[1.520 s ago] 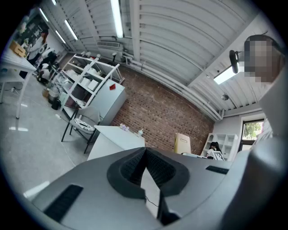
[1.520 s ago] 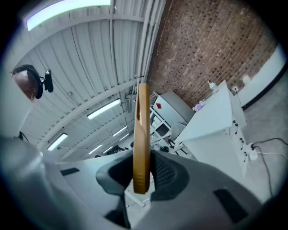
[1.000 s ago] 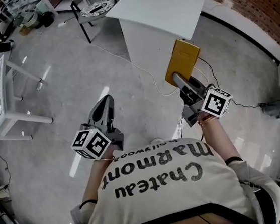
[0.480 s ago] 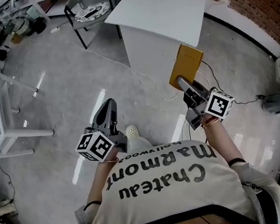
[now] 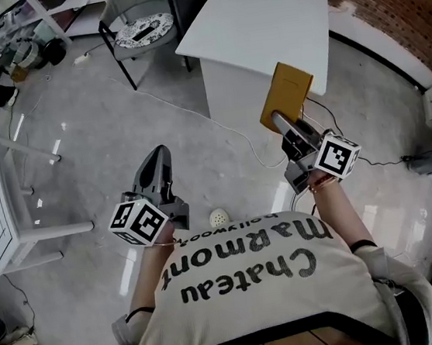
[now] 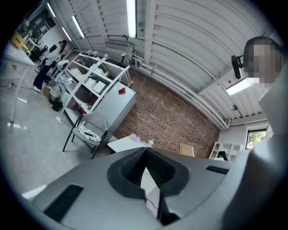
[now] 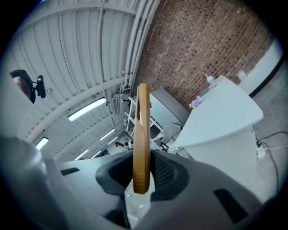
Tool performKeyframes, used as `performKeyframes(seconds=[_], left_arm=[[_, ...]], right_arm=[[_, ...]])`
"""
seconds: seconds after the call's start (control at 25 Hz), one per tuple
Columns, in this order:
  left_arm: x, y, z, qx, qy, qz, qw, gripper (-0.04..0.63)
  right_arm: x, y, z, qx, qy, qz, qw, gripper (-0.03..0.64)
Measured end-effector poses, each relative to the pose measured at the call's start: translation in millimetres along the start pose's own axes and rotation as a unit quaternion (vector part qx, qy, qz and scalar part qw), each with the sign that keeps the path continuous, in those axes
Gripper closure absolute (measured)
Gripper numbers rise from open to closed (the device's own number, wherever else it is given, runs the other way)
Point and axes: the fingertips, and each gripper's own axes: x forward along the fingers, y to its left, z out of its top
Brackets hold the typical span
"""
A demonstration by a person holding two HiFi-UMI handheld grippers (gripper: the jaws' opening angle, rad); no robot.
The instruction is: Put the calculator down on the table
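Grip on calculator (image 5: 288, 89) in right tool (image 7: 142, 179): jaws narrow, pads clamped on both flat faces, yellow body edge-on and upright past the fingertips. Carried in air, above floor (image 5: 80, 145), just short of near edge of white counter (image 5: 259, 14), not resting on it. Left tool (image 5: 159, 157) pinched shut, nothing between jaws, pointing level over grey floor. Chair (image 5: 140, 29) with patterned seat beyond, left of counter. Cable (image 5: 193, 112) on floor by counter base.

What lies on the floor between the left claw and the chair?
Bare grey floor, crossed by one thin white cable. The head view shows this stretch between the left claw and the chair.
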Motion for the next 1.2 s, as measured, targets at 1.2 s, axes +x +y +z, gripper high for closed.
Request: performKeyframes(seconds=[1.2], left_arm=[[48,200,37,-0.007,0.036,0.113,0.9929,0.594]], right_arm=[[202,-94,-47,0.039,0.078,-0.102,0.991,0.528]])
